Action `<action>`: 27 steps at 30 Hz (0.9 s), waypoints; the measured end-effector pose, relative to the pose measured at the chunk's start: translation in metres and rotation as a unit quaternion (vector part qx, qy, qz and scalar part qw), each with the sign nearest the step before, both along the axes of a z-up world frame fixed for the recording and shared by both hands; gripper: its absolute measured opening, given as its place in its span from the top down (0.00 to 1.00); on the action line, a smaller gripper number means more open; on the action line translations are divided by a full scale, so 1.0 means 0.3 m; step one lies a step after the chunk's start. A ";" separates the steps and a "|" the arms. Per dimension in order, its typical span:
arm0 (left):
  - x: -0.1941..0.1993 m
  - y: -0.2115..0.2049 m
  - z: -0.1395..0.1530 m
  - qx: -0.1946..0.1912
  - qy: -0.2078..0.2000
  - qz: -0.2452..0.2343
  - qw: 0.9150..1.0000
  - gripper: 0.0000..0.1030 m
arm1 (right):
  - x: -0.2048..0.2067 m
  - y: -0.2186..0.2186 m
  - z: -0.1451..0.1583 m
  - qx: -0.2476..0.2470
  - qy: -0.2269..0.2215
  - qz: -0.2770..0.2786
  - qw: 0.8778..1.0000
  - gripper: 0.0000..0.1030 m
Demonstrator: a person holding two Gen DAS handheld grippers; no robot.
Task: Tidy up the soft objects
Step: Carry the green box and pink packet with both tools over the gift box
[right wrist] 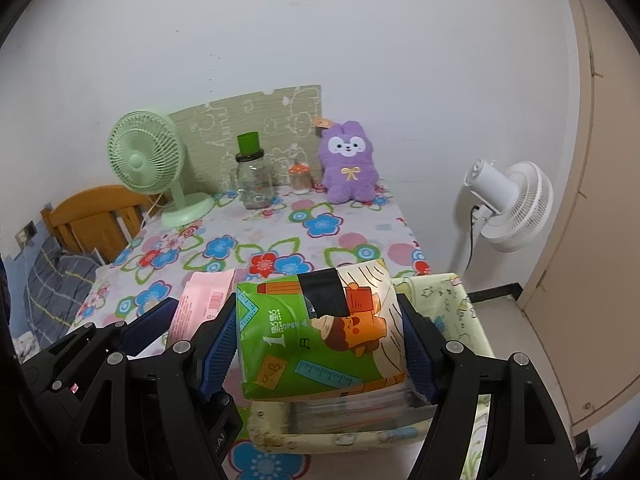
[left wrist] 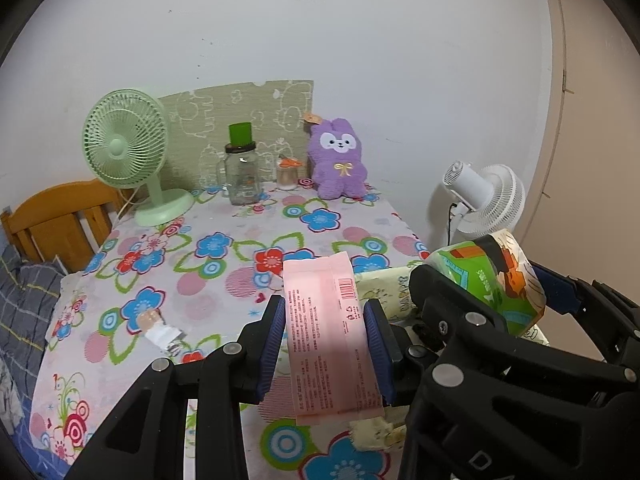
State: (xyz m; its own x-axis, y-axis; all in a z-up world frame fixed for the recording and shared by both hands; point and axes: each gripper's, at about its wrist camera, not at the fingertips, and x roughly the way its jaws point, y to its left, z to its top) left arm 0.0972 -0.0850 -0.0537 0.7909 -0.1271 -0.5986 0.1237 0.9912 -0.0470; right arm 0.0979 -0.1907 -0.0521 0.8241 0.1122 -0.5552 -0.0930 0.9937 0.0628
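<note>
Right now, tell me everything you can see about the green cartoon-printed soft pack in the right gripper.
The green cartoon-printed soft pack is a puffy plastic-film packet, glossy, with drawn rulers, a pencil and an orange-clad cartoon figure. A strip of black tape crosses its top beside an "OPEN" mark. The right gripper clamps it, its blue pads pressing both sides, holding it above the pale yellow fabric bin. It looks full and only slightly squeezed. The left-wrist view shows it tilted, beside the pink packet.

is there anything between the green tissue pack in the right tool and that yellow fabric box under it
Nothing visible blocks it. The green tissue pack, clamped in the right tool, hangs directly over the open yellow fabric box; the box already holds some flat packs. The pink pack in the left tool sits off to the side.
</note>
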 end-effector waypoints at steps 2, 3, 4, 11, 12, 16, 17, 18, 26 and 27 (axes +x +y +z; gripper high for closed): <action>0.011 -0.015 -0.007 -0.002 0.003 -0.004 1.000 0.60 | 0.004 -0.019 -0.004 0.000 0.001 -0.004 1.000 0.27; 0.014 -0.024 -0.010 -0.002 0.004 -0.006 1.000 0.60 | 0.008 -0.025 -0.006 0.000 0.001 -0.006 1.000 0.27; 0.019 -0.036 -0.014 -0.001 0.004 -0.008 1.000 0.60 | 0.012 -0.039 -0.010 0.000 0.002 -0.010 1.000 0.27; 0.043 -0.099 -0.030 -0.004 0.008 -0.023 1.000 0.60 | 0.027 -0.099 -0.025 -0.001 0.002 -0.025 1.000 0.27; 0.048 -0.108 -0.034 -0.006 0.010 -0.027 1.000 0.60 | 0.028 -0.108 -0.026 -0.003 0.001 -0.028 1.000 0.27; 0.069 -0.141 -0.052 -0.016 0.018 -0.041 0.999 0.60 | 0.041 -0.144 -0.036 -0.007 0.002 -0.041 0.999 0.27; 0.074 -0.150 -0.057 -0.016 0.019 -0.045 0.999 0.60 | 0.044 -0.150 -0.039 -0.008 0.003 -0.044 0.999 0.27; 0.078 -0.157 -0.061 -0.015 0.021 -0.047 0.999 0.60 | 0.046 -0.155 -0.041 -0.009 0.004 -0.047 0.999 0.27; 0.111 -0.204 -0.103 -0.006 0.036 -0.064 0.997 0.59 | 0.077 -0.203 -0.087 -0.006 0.021 -0.063 0.998 0.27; 0.113 -0.208 -0.107 -0.002 0.036 -0.063 0.997 0.59 | 0.082 -0.207 -0.094 -0.005 0.024 -0.064 0.998 0.27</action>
